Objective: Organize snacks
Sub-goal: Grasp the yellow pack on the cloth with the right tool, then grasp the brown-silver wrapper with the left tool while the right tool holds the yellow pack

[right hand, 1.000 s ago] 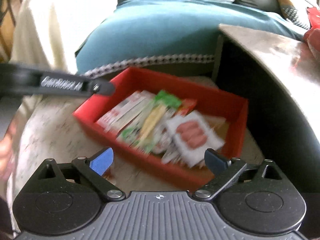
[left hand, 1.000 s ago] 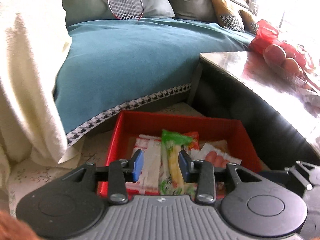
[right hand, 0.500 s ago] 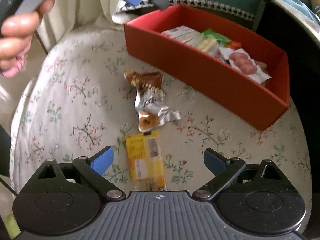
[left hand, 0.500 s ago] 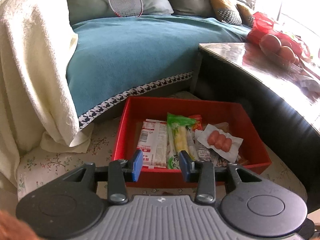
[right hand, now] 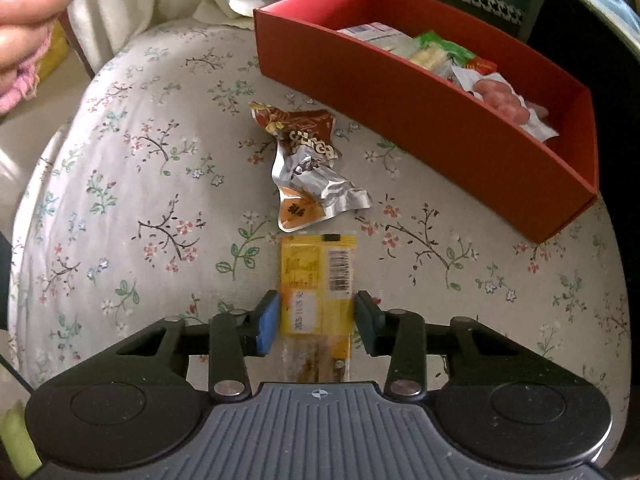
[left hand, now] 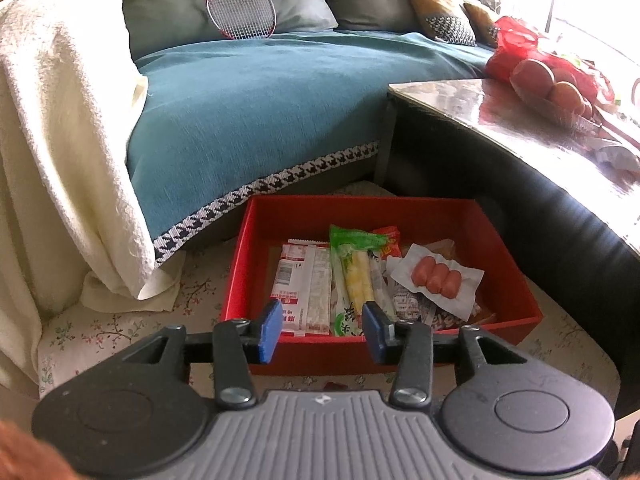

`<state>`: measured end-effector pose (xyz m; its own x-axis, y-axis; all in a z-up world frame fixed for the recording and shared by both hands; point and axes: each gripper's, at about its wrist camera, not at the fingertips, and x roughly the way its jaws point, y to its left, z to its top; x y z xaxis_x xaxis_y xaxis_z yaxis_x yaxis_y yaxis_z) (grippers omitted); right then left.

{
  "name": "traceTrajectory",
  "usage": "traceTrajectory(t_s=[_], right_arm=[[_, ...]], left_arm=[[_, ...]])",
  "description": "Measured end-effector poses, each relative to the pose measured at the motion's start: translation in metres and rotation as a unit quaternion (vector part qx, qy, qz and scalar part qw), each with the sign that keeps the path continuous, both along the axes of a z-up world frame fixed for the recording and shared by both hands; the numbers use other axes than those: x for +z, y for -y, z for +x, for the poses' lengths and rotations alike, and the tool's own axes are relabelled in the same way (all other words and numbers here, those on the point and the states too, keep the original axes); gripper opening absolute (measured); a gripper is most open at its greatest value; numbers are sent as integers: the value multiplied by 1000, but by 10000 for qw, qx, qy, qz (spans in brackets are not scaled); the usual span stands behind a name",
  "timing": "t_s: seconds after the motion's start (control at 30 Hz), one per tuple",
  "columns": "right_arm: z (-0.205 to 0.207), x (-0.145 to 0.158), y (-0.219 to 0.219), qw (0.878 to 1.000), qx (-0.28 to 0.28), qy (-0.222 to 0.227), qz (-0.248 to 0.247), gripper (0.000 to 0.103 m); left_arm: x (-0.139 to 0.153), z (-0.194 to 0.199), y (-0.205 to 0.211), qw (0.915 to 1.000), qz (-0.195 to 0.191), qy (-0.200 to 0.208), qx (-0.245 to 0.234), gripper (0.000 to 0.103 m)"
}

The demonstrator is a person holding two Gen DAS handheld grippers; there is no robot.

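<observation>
Already the right gripper (right hand: pixel 315 322) straddles the yellow snack packet (right hand: pixel 317 286).
Left wrist view: the left gripper (left hand: pixel 320 332) hangs part-spread and empty before the red box (left hand: pixel 516 280). Right wrist view: jaws have just been closing, pads touching the packet's long sides; its long axis runs straight ahead, the box ahead and right.

My right claw (right hand: pixel 315 322) has blue pads astride a yellow snack packet (right hand: pixel 318 280) with a black barcode. Above it lies a brown-and-silver wrapper (right hand: pixel 306 160) on cream cloth (right hand: pixel 140 184) sprigged with small pink and green flowers. Upper right, the red box (right hand: pixel 440 132) holds green, white and pink packs. My left claw (left hand: pixel 320 332) faces a teal sofa cover (left hand: pixel 260 100) edged in black-and-white houndstooth.
</observation>
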<state>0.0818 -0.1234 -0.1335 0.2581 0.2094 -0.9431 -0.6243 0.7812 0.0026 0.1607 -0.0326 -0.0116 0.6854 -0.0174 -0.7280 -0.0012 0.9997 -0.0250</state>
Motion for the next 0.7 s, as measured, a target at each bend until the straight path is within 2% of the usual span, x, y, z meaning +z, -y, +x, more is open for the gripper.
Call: traceTrajectory(t_s=[0.1, 0.2, 0.33, 0.4, 0.5, 0.57, 0.63, 0.7], right_arm=[[7, 0, 11, 9995, -197, -177, 198, 46], [12, 2, 25, 9984, -435, -159, 335, 46], [19, 5, 37, 9969, -622, -146, 461, 46], [22, 5, 41, 9961, -681, -211, 516, 46], [23, 9, 43, 9961, -678, -174, 544, 46], [25, 11, 47, 9957, -685, -137, 603, 46], [27, 12, 48, 9963, -638, -118, 569, 46], [29, 12, 48, 9969, -605, -103, 494, 46]], left_arm=[[-5, 2, -3, 9997, -177, -180, -55, 43], [-19, 5, -7, 9981, -362, -505, -14, 47], [-55, 12, -11, 9886, -843, -1233, 180, 47], [-69, 17, -9, 9845, -901, -1473, 315, 47], [-75, 12, 1, 9818, -896, -1663, 183, 47], [-72, -2, -3, 9798, -1104, -1618, 415, 49], [-73, -13, -7, 9738, -1378, -1667, 701, 50], [-78, -16, -7, 9694, -1437, -1712, 1012, 51]])
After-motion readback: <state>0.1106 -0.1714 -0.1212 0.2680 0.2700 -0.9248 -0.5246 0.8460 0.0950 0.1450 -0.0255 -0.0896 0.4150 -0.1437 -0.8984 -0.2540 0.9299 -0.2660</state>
